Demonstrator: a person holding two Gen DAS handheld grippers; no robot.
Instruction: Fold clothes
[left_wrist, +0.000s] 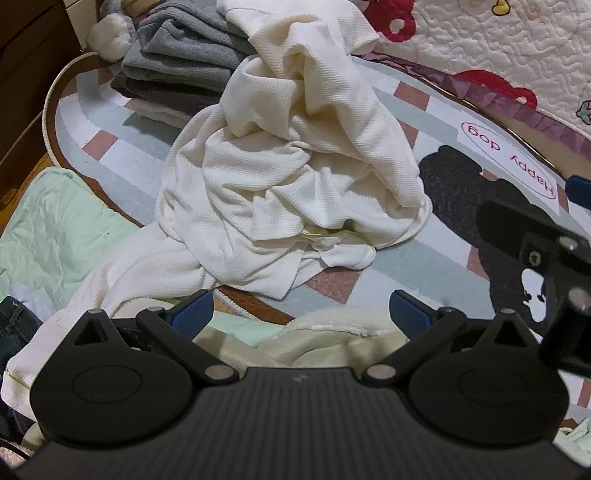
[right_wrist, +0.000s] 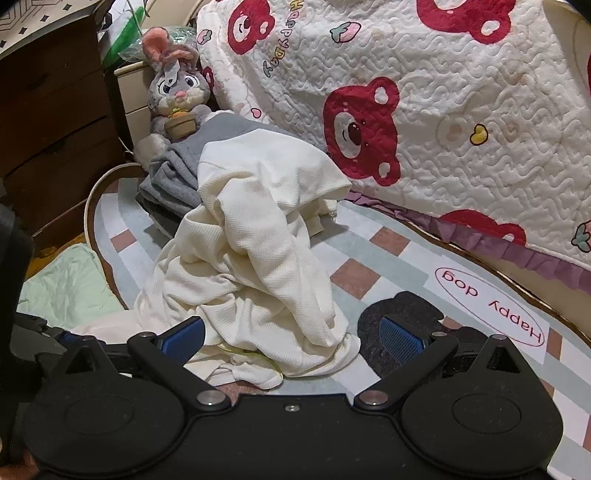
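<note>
Bedroom floor, checked pastel rug (right_wrist: 373, 254) beside quilted bear-print bedspread (right_wrist: 461, 110). Crumpled cream waffle-knit garment (left_wrist: 291, 177) heaped ahead of both tools, unfolded. Folded grey clothes stack (left_wrist: 177, 62) beyond it looks done. Left tool (left_wrist: 301, 314) and right tool (right_wrist: 291, 336) both spread apart, holding nothing. Folding not yet started.

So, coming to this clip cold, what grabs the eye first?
The crumpled cream garment heaped mid-rug, unfolded, right ahead of both open grippers, left and right. Behind it a folded grey pile sits at the rug's far end, with a plush rabbit propped against the furniture beyond. The white quilt with red bears fills the right side.
</note>
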